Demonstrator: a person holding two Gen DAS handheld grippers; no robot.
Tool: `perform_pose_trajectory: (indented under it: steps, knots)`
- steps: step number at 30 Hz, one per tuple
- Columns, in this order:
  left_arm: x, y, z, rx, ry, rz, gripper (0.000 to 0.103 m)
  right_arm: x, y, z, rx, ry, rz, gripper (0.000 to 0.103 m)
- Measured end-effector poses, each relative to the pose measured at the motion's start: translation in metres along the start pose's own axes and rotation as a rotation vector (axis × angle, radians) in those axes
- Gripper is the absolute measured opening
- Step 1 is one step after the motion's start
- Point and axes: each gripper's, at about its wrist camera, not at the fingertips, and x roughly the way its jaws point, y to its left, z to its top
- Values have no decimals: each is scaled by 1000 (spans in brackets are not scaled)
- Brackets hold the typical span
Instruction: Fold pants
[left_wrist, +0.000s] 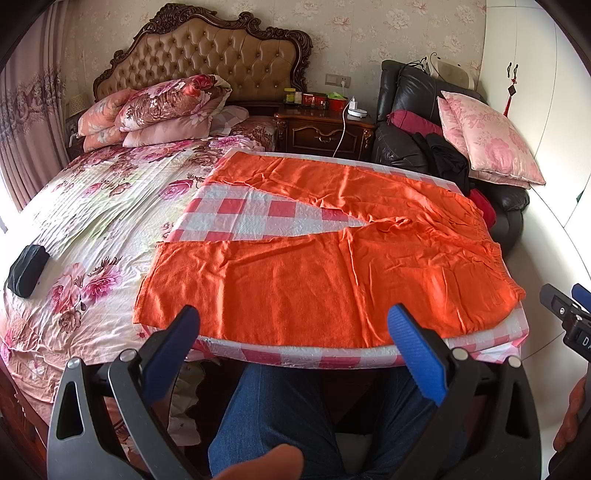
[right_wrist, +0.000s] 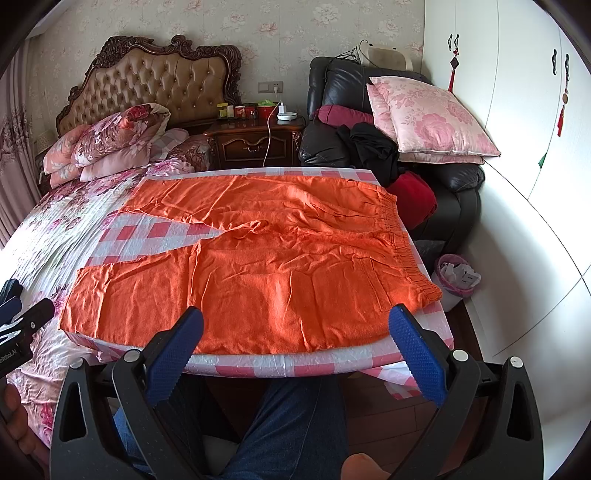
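Observation:
Orange pants (left_wrist: 325, 266) lie flat and spread on a pink-and-white checked board (left_wrist: 243, 214), waistband to the right, two legs pointing left with a gap between them. They also show in the right wrist view (right_wrist: 258, 273). My left gripper (left_wrist: 293, 321) is open and empty, hovering just off the board's near edge over the near leg. My right gripper (right_wrist: 295, 325) is open and empty at the near edge, close to the waistband (right_wrist: 410, 258). Each gripper shows at the edge of the other's view.
The checked board (right_wrist: 258, 365) rests on a floral bed (left_wrist: 92, 206) with stacked pillows (left_wrist: 159, 110). A nightstand (left_wrist: 325, 129), a black armchair with cushions (right_wrist: 424, 118), a small bin (right_wrist: 456, 277) and a black case (left_wrist: 27, 269) are around. My knees are below the board.

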Motion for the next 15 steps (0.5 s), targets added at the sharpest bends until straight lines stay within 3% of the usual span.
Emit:
perform_pose_trajectory:
  steps: [15]
  knots:
    - [0,1,0,-1,1,-2,102,0,1,-1,0,1,0,97]
